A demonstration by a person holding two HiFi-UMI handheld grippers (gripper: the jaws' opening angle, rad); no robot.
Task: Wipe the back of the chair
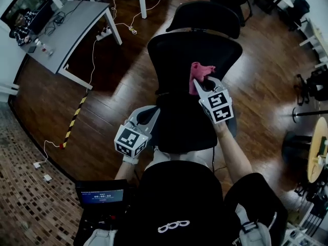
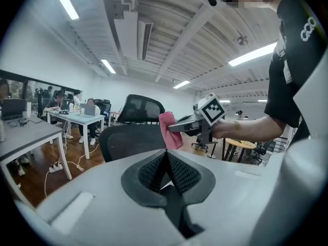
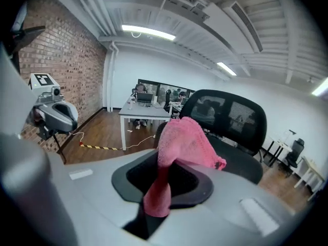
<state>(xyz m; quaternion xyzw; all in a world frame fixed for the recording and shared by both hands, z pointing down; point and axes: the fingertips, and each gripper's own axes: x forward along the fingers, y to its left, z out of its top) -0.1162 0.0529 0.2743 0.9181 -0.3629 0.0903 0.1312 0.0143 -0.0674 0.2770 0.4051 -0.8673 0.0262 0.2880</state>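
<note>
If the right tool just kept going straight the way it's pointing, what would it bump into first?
Most likely the chair back. The right tool is shut on a pink cloth, and the black mesh sits directly behind that cloth, so the cloth would touch first. How near it is, I can't tell.

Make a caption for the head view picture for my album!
Right gripper holds a pink cloth at the black chair's back; left gripper is shut and empty.

- We see an open-plan office: people [image 2: 60, 103] work at laptops along a white counter [image 2: 77, 118].
- A black mesh swivel chair [image 1: 195, 55] stands on the wood floor [image 1: 128, 81].
- Strip lights [image 3: 148, 33] run across the ceiling, beside a brick wall [image 3: 72, 60].
</note>
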